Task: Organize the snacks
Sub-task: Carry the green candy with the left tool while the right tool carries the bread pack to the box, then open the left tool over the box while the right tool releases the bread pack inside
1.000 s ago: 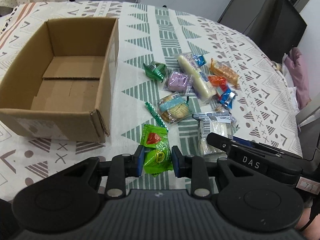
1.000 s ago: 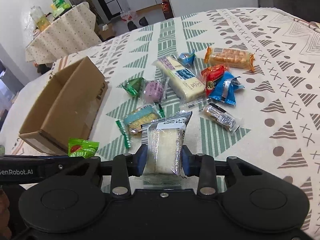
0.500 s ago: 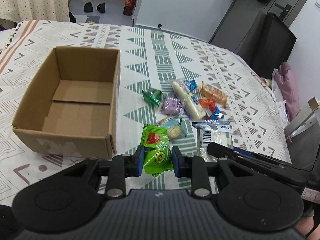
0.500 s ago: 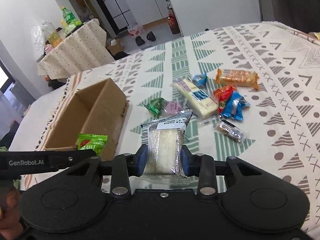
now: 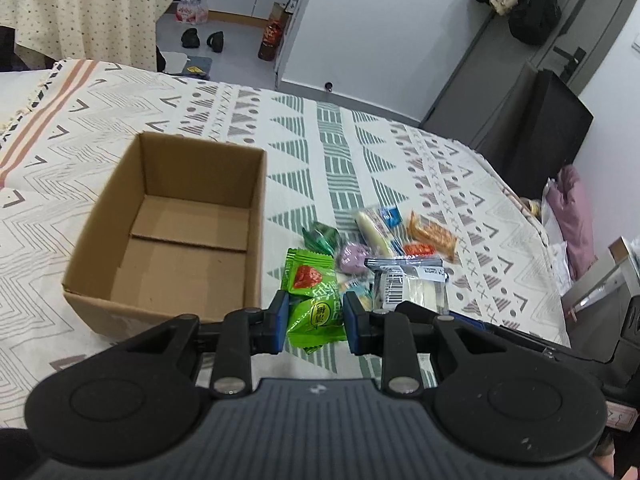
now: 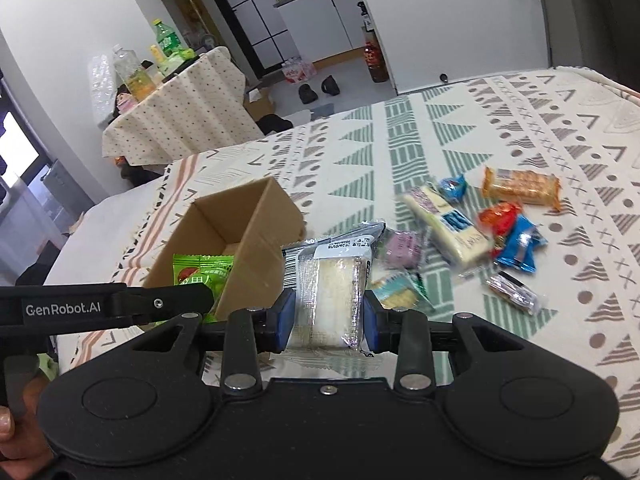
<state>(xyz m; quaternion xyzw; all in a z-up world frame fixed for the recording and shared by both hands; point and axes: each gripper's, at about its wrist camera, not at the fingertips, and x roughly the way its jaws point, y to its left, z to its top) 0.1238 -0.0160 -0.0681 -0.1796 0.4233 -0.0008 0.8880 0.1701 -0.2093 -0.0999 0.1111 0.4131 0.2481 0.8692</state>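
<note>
My left gripper (image 5: 315, 318) is shut on a green snack packet (image 5: 314, 296) with a red fruit picture, held in the air just right of the open cardboard box (image 5: 176, 224). The box is empty inside. My right gripper (image 6: 326, 322) is shut on a clear-wrapped white sandwich cake (image 6: 330, 294), lifted above the patterned cloth. That cake (image 5: 412, 286) shows to the right in the left wrist view, and the green packet (image 6: 202, 274) shows at the left of the right wrist view, in front of the box (image 6: 236, 240).
Several loose snacks lie on the cloth right of the box: a long white bar (image 6: 446, 222), an orange cracker pack (image 6: 520, 186), blue (image 6: 520, 246) and red (image 6: 498, 216) packets, a purple one (image 6: 402, 246), a green candy (image 5: 320, 236). A black chair (image 5: 544, 132) stands beyond the far edge.
Both grippers have risen well above the cloth with their snacks held; the box and loose snacks now look smaller and farther below. The grips themselves are unchanged.
</note>
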